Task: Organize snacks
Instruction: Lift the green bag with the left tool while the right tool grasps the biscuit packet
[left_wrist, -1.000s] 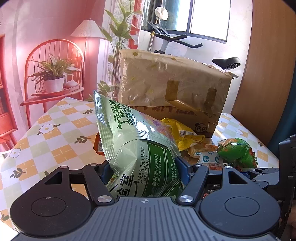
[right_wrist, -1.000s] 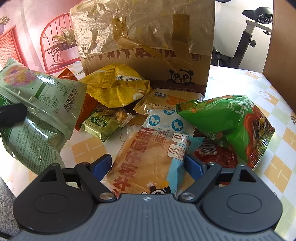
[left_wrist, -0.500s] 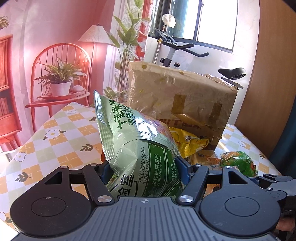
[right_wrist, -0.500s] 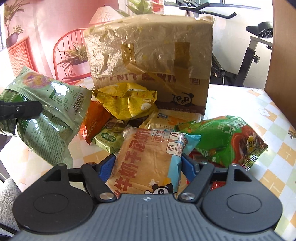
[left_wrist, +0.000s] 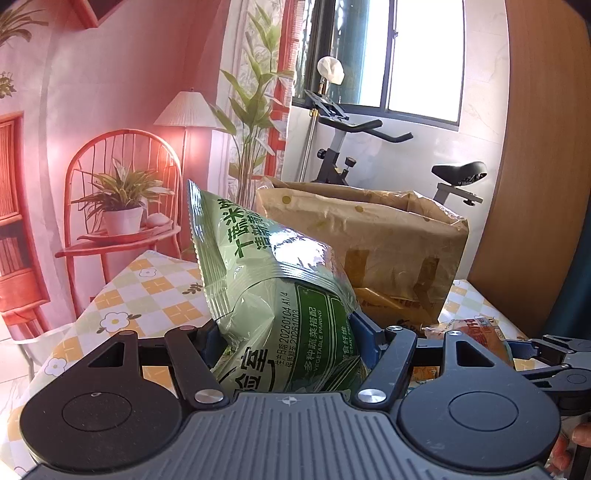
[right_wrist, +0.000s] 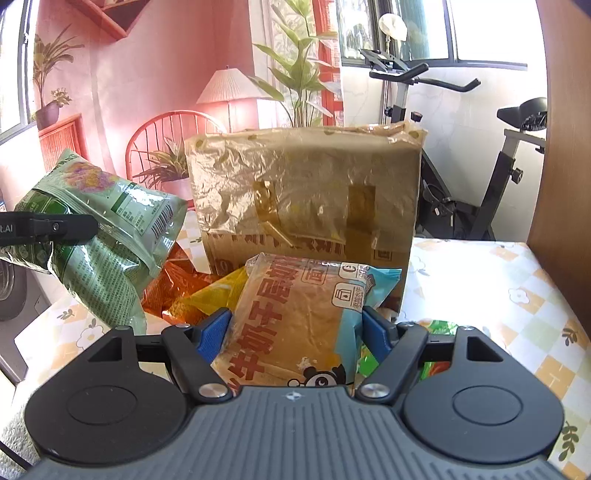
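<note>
My left gripper (left_wrist: 284, 332) is shut on a large pale green snack bag (left_wrist: 273, 295) and holds it up above the table; the bag also shows at the left of the right wrist view (right_wrist: 110, 236). My right gripper (right_wrist: 295, 328) is shut on a tan and blue pastry packet (right_wrist: 295, 314), lifted in front of the brown cardboard box (right_wrist: 306, 195). The box also shows in the left wrist view (left_wrist: 376, 243), with its top open. Orange (right_wrist: 173, 288) and yellow (right_wrist: 210, 299) snack packets lie on the table below.
The table has a checked flower-pattern cloth (right_wrist: 498, 288). A green packet (right_wrist: 436, 365) lies under my right gripper. An exercise bike (right_wrist: 480, 166) stands behind the table. A wooden panel (left_wrist: 535, 184) rises at the right. A red shelf with a potted plant (left_wrist: 118, 210) stands at the left.
Both grippers have risen with their packets, off the pile. The box top has come into view and the snacks on the table have dropped low in the frames.
</note>
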